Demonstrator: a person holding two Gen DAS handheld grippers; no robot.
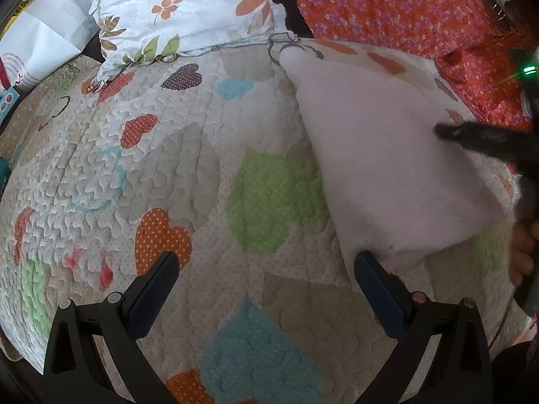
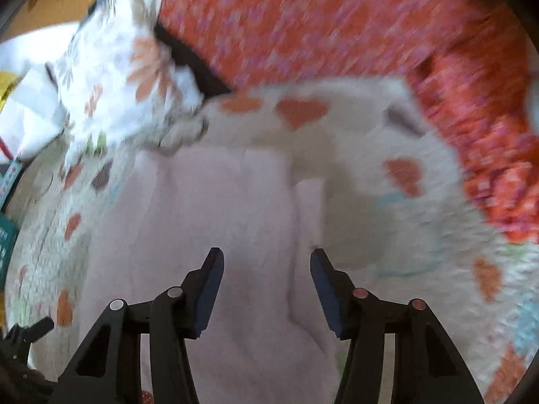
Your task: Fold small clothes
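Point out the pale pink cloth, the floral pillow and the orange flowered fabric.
pale pink cloth [image 1: 387,155], left wrist view, middle of its flat face
floral pillow [image 1: 188,6], left wrist view, its white front
orange flowered fabric [image 1: 387,3], left wrist view, its printed surface

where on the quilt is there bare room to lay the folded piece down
The widest bare patch of the heart quilt lies left of the pale pink cloth, below the floral pillow and ahead of the open left gripper. It is crowded at the right: the pink cloth, the right gripper and the orange floral blanket.
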